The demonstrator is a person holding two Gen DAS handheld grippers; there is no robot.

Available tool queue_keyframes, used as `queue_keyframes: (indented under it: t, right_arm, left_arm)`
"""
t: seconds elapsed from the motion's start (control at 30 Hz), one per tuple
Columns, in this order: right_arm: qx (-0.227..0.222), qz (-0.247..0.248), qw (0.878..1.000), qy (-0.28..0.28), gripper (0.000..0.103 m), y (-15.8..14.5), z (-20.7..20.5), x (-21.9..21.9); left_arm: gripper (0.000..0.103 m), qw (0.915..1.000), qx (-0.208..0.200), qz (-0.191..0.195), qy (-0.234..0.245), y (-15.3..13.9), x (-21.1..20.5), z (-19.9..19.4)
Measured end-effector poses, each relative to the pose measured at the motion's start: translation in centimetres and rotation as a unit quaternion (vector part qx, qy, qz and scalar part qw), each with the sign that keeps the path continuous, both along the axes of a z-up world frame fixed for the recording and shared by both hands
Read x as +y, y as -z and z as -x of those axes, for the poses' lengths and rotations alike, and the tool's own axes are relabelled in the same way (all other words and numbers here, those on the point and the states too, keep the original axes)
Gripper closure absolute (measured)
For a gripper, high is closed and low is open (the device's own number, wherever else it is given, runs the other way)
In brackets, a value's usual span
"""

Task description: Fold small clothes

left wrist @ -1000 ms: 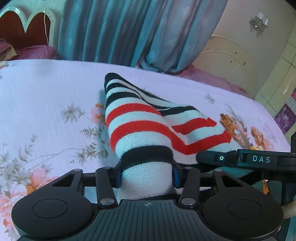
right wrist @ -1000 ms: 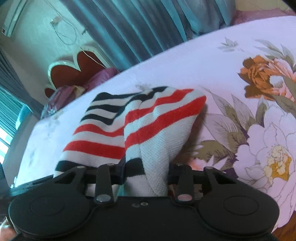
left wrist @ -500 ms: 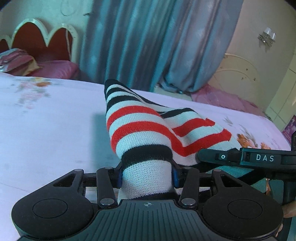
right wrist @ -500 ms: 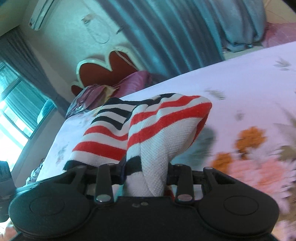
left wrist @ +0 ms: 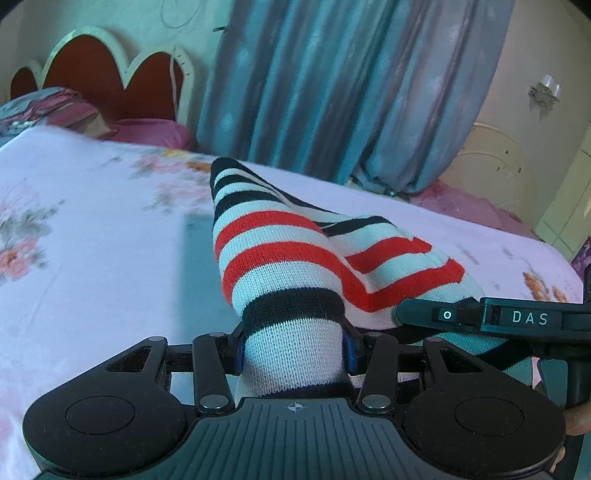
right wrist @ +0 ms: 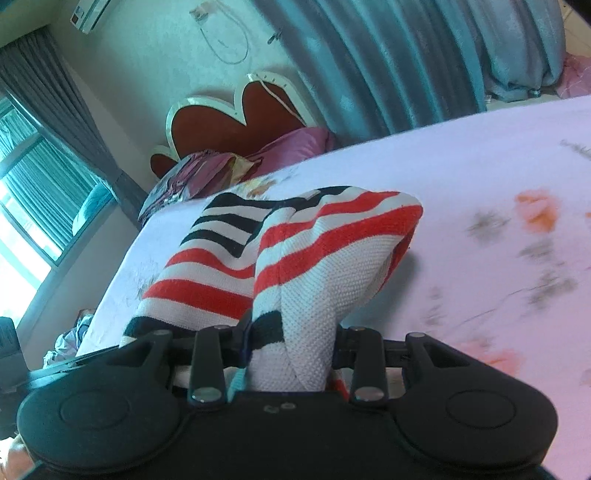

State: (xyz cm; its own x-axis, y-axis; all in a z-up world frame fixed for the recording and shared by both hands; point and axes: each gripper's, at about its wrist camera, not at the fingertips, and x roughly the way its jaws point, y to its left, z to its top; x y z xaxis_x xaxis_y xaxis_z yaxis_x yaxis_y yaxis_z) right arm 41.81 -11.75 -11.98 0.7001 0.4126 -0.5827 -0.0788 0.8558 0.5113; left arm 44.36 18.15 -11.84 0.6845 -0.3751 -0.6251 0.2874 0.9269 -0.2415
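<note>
Left gripper: the left gripper [left wrist: 293, 350] was clamped, jaws part-way apart, on a bunched white-and-black end of the striped knit [left wrist: 288, 258].
Right gripper: the right gripper [right wrist: 291, 354] was clamped the same way on another white edge of the striped knit [right wrist: 314, 266], its jaws set a little narrower.
Where the knit was: it hung between the two grippers above the bed sheet [left wrist: 92, 258], doubled over itself, with its far corners pointing toward the headboard [left wrist: 110, 81].
Done, by my reading: the knit looked already folded at least once, since two striped layers lay one on the other in both views.
Left, by my reading: the bundle was not yet laid flat on the bed sheet; setting it down, smoothing it and letting go appeared to remain.
Left wrist view only: the right gripper's black body with its white lettering [left wrist: 517, 317] showed just right of the knit, and a wall lamp [left wrist: 546, 88] far beyond, right of the curtain [left wrist: 351, 92].
Right wrist view only: a window [right wrist: 33, 206] and an air conditioner [right wrist: 88, 14] showed left of the headboard [right wrist: 236, 122], with crumpled purple bedding [right wrist: 221, 166] just below the headboard.
</note>
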Motion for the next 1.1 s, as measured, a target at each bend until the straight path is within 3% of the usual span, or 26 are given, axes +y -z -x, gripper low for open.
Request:
queue_keyframes:
  t: [0.1, 0.17, 0.27, 0.4, 0.53, 0.67, 0.8, 0.93, 1.1]
  right_arm:
    - [0.020, 0.010, 1.000, -0.007, 0.068, 1.8, -1.2, 1.6]
    - [0.036, 0.027, 0.999, -0.006, 0.064, 2.9, -1.5, 2.5]
    - [0.047, 0.018, 0.999, 0.013, 0.058, 3.6, -1.6, 1.4]
    - [0.038, 0.030, 0.998, 0.041, 0.059, 2.4, -0.7, -0.3]
    - [0.002, 0.075, 0.996, 0.054, 0.070, 0.1, -0.7, -0.2]
    - [-0.024, 0.105, 0.994, 0.026, 0.072, -1.1, -3.2, 3.0]
    - [-0.002, 0.130, 0.991, 0.013, 0.074, 0.4, -6.1, 5.0]
    - [0.021, 0.163, 0.986, 0.013, 0.078, 3.0, -7.4, 5.1]
    - [0.023, 0.164, 0.986, 0.014, 0.077, 2.8, -7.5, 5.2]
  left_arm:
    - [0.056, 0.9999, 0.014, -0.008, -0.003, 2.7, 1.7, -0.7]
    - [0.042, 0.9999, 0.010, -0.005, -0.003, 4.1, 2.5, -0.5]
    - [0.035, 1.0000, 0.001, -0.009, -0.004, 4.6, 3.0, -0.4]
    - [0.035, 0.9995, -0.021, -0.014, -0.018, 2.9, 3.4, 0.6]
    - [0.035, 0.9972, -0.071, -0.011, -0.018, 0.3, 3.3, 1.4]
    - [0.035, 0.9978, -0.060, -0.026, -0.009, 0.4, 1.2, -1.7]
    - [0.035, 0.9984, -0.027, -0.036, -0.033, 2.3, 0.7, -4.7]
    - [0.035, 0.9975, -0.024, -0.053, -0.041, 3.8, 0.2, -4.8]
    - [0.035, 0.9967, -0.029, -0.058, -0.048, 3.1, -0.1, -4.1]
